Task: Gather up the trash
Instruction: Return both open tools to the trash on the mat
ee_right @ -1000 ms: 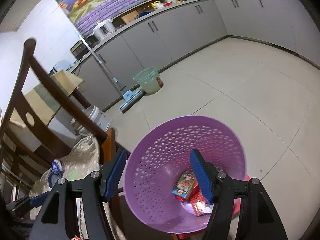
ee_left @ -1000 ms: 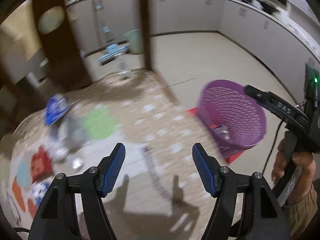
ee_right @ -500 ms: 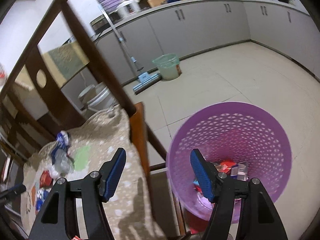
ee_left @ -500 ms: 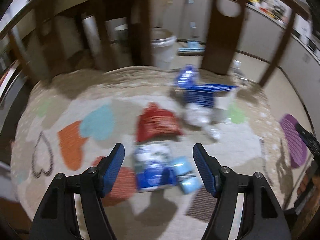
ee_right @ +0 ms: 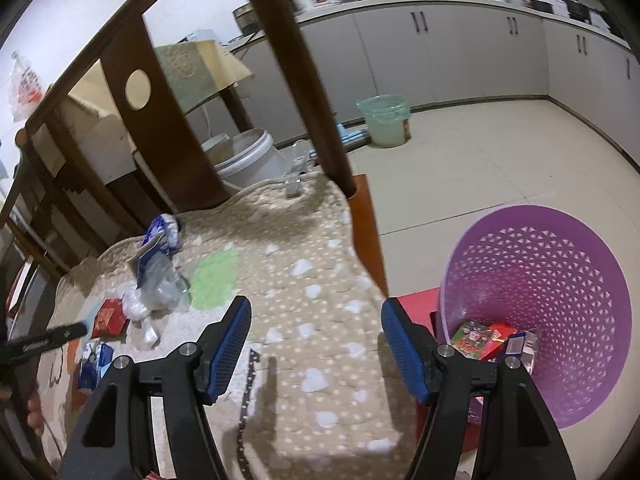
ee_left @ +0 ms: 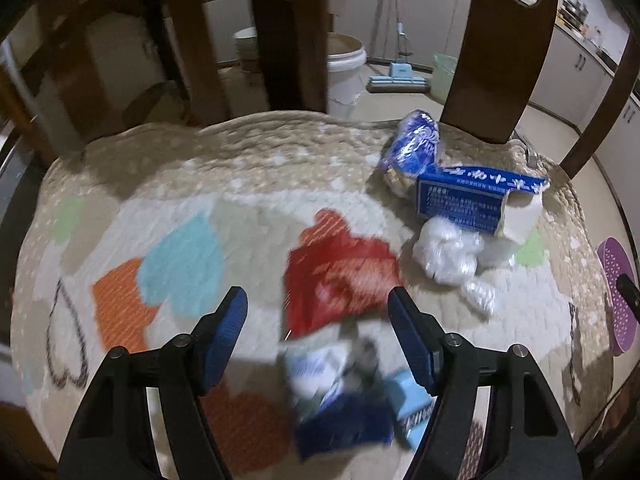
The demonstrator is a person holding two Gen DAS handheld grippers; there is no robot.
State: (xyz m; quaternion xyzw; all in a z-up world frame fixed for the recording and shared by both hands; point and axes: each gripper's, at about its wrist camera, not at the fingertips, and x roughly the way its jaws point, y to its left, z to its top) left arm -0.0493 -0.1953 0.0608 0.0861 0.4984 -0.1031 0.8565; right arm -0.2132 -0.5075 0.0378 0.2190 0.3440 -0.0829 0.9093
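Several bits of trash lie on the padded chair seat (ee_left: 248,184): a red packet (ee_left: 336,276), a blue box (ee_left: 464,196), a crumpled clear wrapper (ee_left: 448,256). Left gripper (ee_left: 318,316) hangs over the red packet, jaws wide, nothing held. Right gripper (ee_right: 316,344), jaws wide and empty too, sits beside the purple basket (ee_right: 560,280) on the floor.

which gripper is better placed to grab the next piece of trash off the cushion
Left. The left gripper is open right over the red wrapper, while the right gripper hangs over bare cushion beside the purple basket.
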